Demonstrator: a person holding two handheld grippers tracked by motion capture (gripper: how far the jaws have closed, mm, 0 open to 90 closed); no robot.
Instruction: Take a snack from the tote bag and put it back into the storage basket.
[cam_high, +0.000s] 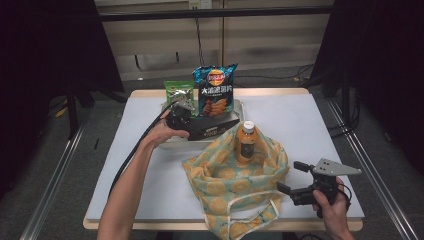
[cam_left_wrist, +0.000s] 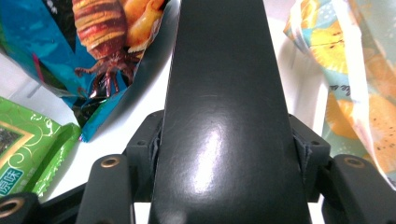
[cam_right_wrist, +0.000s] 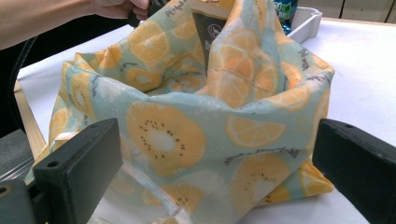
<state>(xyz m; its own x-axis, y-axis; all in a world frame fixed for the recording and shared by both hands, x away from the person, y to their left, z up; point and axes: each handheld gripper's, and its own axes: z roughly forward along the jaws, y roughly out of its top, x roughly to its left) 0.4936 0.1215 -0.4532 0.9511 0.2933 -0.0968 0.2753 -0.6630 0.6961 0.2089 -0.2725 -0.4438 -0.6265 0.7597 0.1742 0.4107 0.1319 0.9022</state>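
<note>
Black box (cam_high: 212, 129): a long, glossy carton lying at the far left of the worktop (cam_high: 310, 125), its right end reaching the rim of the fruit-print bag. In the left gripper view the box (cam_left_wrist: 224, 116) runs straight up between the two jaws, and the pads press on its flanks, so the left claw (cam_high: 187, 125) is closed about halfway and pinching the box.

Behind the box, farther off, a blue crisp packet (cam_high: 215, 90) stands upright, with a green snack packet (cam_high: 178, 92) just to its left; both sit in a white tray (cam_high: 239, 107).

Fruit-print bag (cam_high: 235, 185): a soft cloth bag with orange slices on pale blue, standing open near the middle of the worktop. A bottle (cam_high: 246, 142) of orange drink with a white cap stands upright inside it, at its far side.

Right claw (cam_high: 289, 177): held at the near right, just beside the bag, jaws spread wide and gripping nothing; in the right gripper view the bag (cam_right_wrist: 196, 126) lies ahead between the parted jaws, apart from them.
</note>
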